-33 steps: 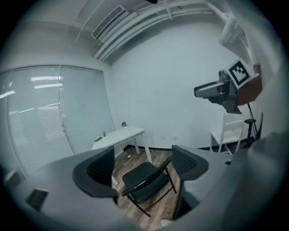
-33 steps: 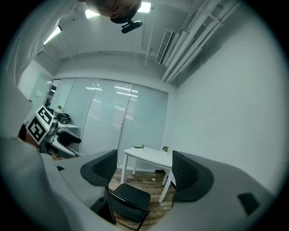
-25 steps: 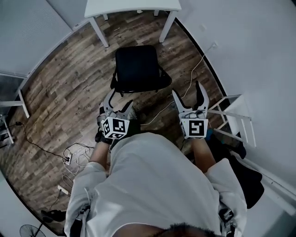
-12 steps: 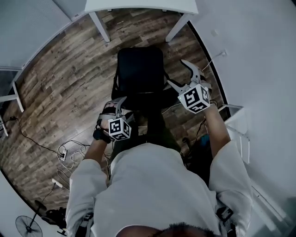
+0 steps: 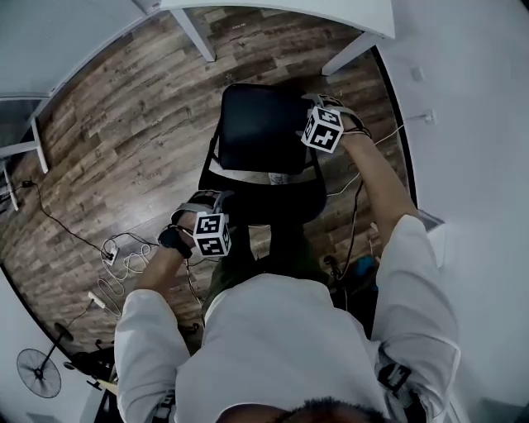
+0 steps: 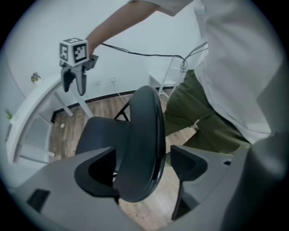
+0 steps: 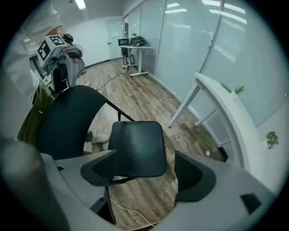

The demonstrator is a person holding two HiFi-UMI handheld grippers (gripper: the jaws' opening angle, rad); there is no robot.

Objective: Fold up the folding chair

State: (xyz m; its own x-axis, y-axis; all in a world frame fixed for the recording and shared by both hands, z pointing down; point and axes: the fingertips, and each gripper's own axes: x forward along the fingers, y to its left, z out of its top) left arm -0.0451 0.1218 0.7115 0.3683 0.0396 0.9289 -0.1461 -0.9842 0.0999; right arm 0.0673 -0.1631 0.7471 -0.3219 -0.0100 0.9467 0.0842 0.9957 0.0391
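Note:
The black folding chair stands open on the wood floor, with its seat [image 5: 258, 125] ahead of me and its backrest [image 5: 277, 198] nearest me. My left gripper [image 5: 207, 198] points steeply down at the backrest's left end. The curved backrest [image 6: 142, 135] stands between its jaws, which have just been closing a little. The left pad lies close to it and a gap shows on the right. My right gripper [image 5: 331, 106] hangs open over the seat's right side. The seat [image 7: 137, 146] lies below the gap between its jaws, untouched.
A white table [image 5: 331, 12] stands just beyond the chair. Cables and a power strip [image 5: 116, 256] lie on the floor to the left, with a fan [image 5: 37, 372] at the lower left. A white wall and a white stand [image 5: 430, 227] close off the right.
Both grippers have come down and forward from in front of my body. The right one swung out over the seat, and the left one dropped onto the backrest's top edge.

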